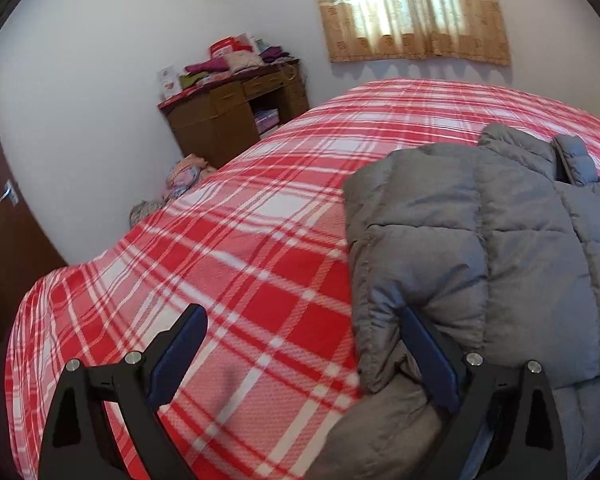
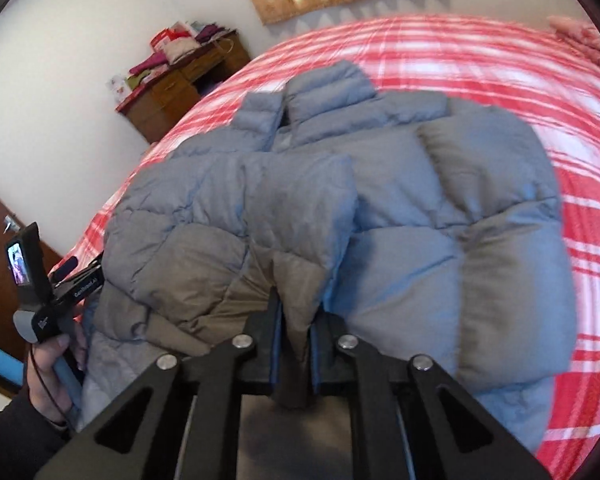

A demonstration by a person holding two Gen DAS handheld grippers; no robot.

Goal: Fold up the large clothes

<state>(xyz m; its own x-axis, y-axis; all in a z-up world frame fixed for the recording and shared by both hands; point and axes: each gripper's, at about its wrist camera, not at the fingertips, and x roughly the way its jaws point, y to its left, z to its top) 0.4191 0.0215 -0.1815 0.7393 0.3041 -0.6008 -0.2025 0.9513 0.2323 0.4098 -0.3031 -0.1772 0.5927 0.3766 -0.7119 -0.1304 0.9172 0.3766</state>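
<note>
A grey-blue puffer jacket [image 2: 400, 208] lies on the red plaid bed [image 2: 588, 240], collar toward the far wall and a sleeve folded across its front. My right gripper [image 2: 298, 312] is shut on a pinched fold of the jacket's near hem. In the left wrist view my left gripper [image 1: 302, 314] stands open at the jacket's [image 1: 480, 240] left edge. Its right finger [image 1: 428, 352] rests against the padded edge, and only the bedspread [image 1: 228, 264] lies between its fingers. In the right wrist view the left gripper [image 2: 60, 280] appears at the jacket's left side, held by a hand [image 2: 48, 364].
A wooden desk [image 1: 236, 116] piled with folded clothes stands against the far wall, beside a curtained window [image 1: 412, 8]. Bundles of cloth [image 1: 184, 176] lie on the floor by the bed. A brown door [image 1: 4, 216] is at the left. Something pink [image 2: 580, 36] lies at the bed's far right.
</note>
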